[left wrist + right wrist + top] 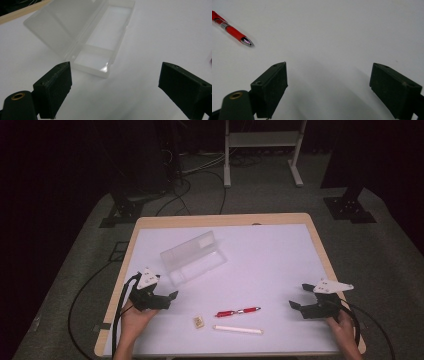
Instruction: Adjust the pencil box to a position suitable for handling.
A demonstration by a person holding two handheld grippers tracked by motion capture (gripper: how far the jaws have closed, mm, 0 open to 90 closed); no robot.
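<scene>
A clear plastic case (193, 257) lies open on the white table top, lid tipped back; in the left gripper view the case (100, 40) sits just ahead of the jaws. My left gripper (166, 290) is open near the table's left front, empty, a short way from the case. A red pen (238, 311) lies at the front centre, with a white stick (238, 329) and a small tan eraser (199, 322) closer to the front edge. My right gripper (299, 296) is open and empty at the right front. The pen's tip (245, 41) shows to its upper left.
The white mat (270, 260) covers a wooden table with bare board at its rim (225, 220). Beyond it lie grey floor, black cables (185, 190) and a white frame stand (262, 150). Black stand feet (350, 210) sit at the far right.
</scene>
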